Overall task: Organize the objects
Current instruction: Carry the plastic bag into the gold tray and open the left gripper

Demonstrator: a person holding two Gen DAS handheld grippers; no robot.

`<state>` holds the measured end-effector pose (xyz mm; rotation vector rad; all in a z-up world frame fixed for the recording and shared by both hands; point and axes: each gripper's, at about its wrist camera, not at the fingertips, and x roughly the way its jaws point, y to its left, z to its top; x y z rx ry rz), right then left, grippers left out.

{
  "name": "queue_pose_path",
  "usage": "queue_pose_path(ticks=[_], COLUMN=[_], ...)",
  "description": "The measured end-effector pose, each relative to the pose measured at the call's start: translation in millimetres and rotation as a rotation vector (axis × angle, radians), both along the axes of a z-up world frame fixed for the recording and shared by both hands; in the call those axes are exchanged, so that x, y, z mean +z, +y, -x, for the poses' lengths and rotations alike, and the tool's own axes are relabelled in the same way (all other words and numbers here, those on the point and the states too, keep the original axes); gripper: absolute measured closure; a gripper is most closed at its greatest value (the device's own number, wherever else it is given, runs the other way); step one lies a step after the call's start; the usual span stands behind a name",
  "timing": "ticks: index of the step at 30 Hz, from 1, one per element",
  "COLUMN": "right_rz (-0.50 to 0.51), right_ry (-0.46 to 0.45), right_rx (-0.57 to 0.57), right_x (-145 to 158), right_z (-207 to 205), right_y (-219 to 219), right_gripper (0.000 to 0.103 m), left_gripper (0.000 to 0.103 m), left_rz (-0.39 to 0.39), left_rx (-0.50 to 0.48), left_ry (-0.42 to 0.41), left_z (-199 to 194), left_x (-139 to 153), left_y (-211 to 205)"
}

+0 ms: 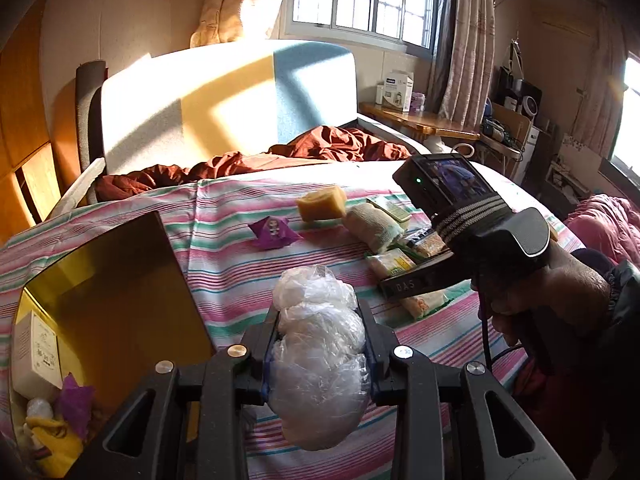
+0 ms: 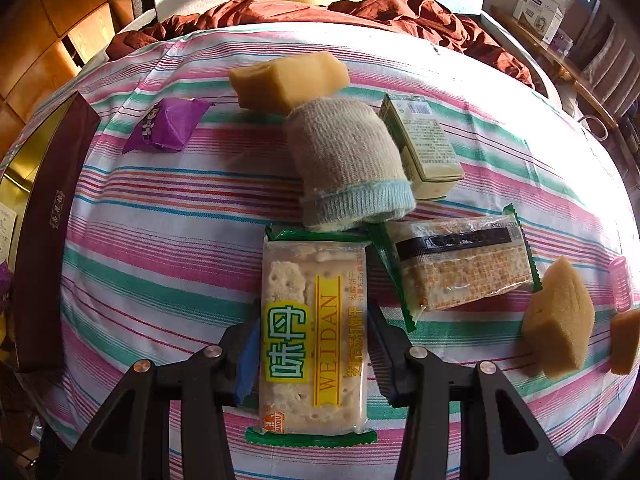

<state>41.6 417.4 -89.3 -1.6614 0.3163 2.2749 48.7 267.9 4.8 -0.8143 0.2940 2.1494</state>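
My left gripper (image 1: pixel 320 320) is shut on a crumpled ball of clear plastic wrap (image 1: pixel 320 360), held above the striped sheet (image 1: pixel 224 280). Just to its left stands an open gold-lined box (image 1: pixel 120 292) that holds a white carton (image 1: pixel 36 352), a purple wrapper and a yellow cloth. In the right wrist view, my right gripper (image 2: pixel 314 316) points down and is shut on a green-edged cracker packet (image 2: pixel 312 340) that lies on the sheet. A second cracker packet (image 2: pixel 460 268), a rolled sock (image 2: pixel 348 164) and a small printed carton (image 2: pixel 424 148) lie just beyond it.
A yellow sponge (image 2: pixel 288 80) and a purple candy wrapper (image 2: pixel 168 124) lie farther back. Two more sponge blocks (image 2: pixel 560 320) sit at the right. The dark box wall (image 2: pixel 52 220) borders the left. A rust blanket (image 1: pixel 340 144) and the headboard close off the back.
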Motion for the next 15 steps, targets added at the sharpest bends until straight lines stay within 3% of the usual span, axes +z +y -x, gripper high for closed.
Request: queue_pose_path(ticks=[10,15], right_rz=[-0.028,-0.043], right_ry=[-0.001,-0.002], right_rx=[0.008,0.012], right_x=[1,1], right_z=[0,1], right_y=[-13,-17], right_gripper=[0.056,0.056], left_gripper=[0.069,0.069], left_rz=[0.05,0.094], left_rx=[0.201,0.27], left_ry=[0.041,0.004], left_z=[52,86], left_x=[9,-3], left_y=[-63,-89])
